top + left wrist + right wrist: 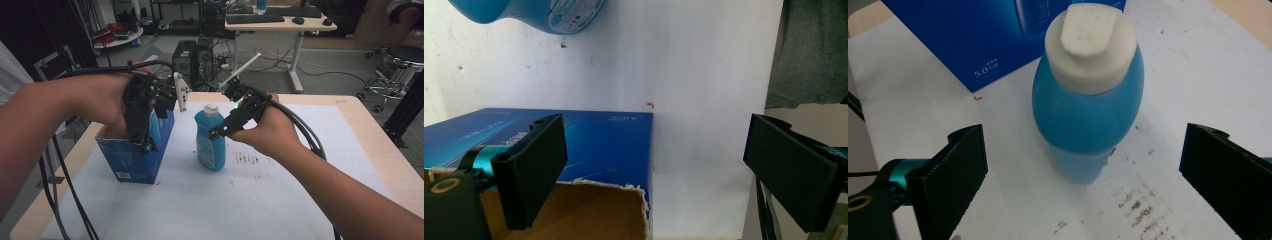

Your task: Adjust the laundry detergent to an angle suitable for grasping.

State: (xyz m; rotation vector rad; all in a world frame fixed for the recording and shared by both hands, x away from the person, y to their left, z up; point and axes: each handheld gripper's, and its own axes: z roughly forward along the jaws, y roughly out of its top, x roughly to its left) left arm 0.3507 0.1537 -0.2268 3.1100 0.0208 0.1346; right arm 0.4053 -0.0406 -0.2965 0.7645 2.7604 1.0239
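A blue bottle (210,139) with a white cap stands upright on the white mat. To its left sits a blue cardboard box (134,152) with a torn-open top. My left gripper (143,140) hangs over the box, pointing down, jaws wide open. In the left gripper view, the left gripper (659,175) straddles the box's near corner (599,145), with the bottle (534,12) beyond. My right gripper (216,133) is just right of the bottle, at about shoulder height. In the right gripper view, the open right gripper (1083,175) looks down on the bottle (1088,110), not touching it; the box (973,35) lies behind.
A white mat (260,195) with dark smudges covers the wooden table (380,145). Gripper cables (60,190) hang off the left edge. Beyond the table stand a computer tower (192,60), a desk with keyboards (280,22) and a stool (400,65).
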